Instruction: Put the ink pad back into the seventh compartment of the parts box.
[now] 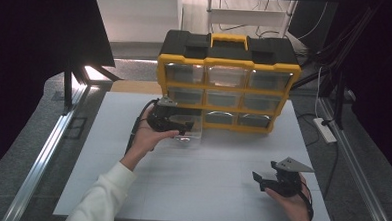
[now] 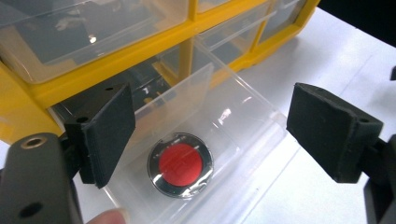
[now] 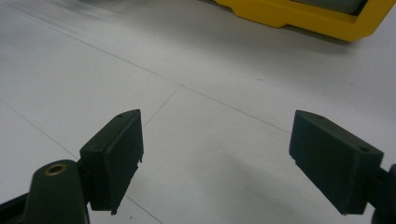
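Observation:
A clear plastic drawer (image 1: 194, 135) stands pulled out of the bottom left slot of the yellow and black drawer cabinet (image 1: 228, 72). A round red disc with a silver rim (image 2: 180, 164) lies on the floor of the drawer (image 2: 261, 135). My left gripper (image 2: 210, 135) hangs just above it, open, with nothing touching its pads. From above, the left gripper (image 1: 182, 127) sits at the drawer's left end. My right gripper (image 1: 261, 181) rests open low over the white table at the front right. Its jaws hold nothing in the right gripper view (image 3: 217, 158).
The cabinet (image 2: 93, 70) has several clear drawers in rows, and its yellow base (image 3: 303, 16) lies ahead of my right gripper. The white table top (image 1: 205, 186) spreads between the two hands. Metal rails (image 1: 41, 159) run along both table sides.

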